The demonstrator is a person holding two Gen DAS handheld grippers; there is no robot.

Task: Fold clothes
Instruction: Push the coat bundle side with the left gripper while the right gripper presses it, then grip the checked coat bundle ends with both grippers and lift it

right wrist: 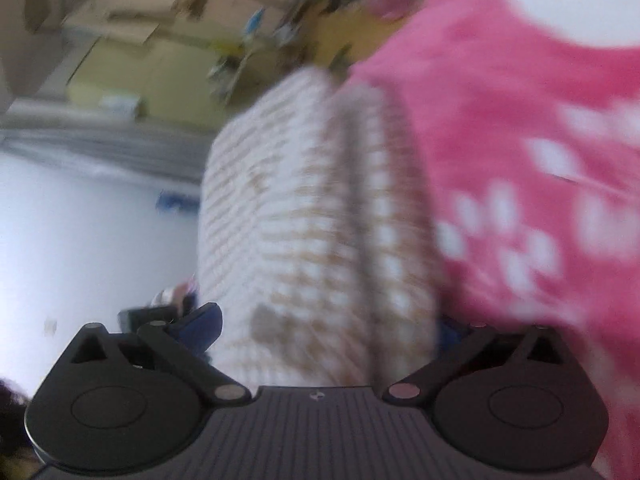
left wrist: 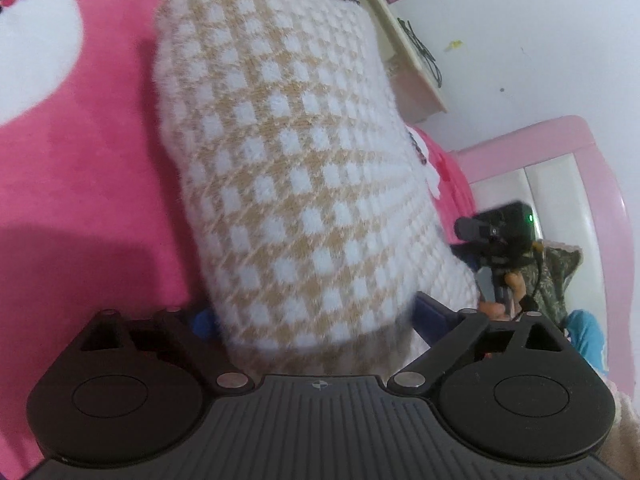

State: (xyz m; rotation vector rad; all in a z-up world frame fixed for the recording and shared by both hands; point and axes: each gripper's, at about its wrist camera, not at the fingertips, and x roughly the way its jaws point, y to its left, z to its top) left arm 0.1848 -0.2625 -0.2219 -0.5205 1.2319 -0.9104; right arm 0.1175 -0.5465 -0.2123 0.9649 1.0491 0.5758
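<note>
Both grippers hold a folded sweater between their jaws, over a pink bed.

From the left wrist view, the fluffy beige-and-white checked knit sweater (left wrist: pixel 296 168) runs from the left gripper (left wrist: pixel 316 316) away over the pink plush blanket with white patches (left wrist: pixel 80 152); its near end sits between the blue-tipped jaws, which are set wide and look pressed against its sides. The other gripper (left wrist: pixel 496 236) shows at the sweater's right edge, before a glossy pink bed frame (left wrist: pixel 608 200). From the right wrist view, badly blurred, the sweater (right wrist: pixel 320 220) fills the gap at the right gripper (right wrist: pixel 324 332), jaws wide around the thick fold, blanket (right wrist: pixel 520 140) to the right.
</note>
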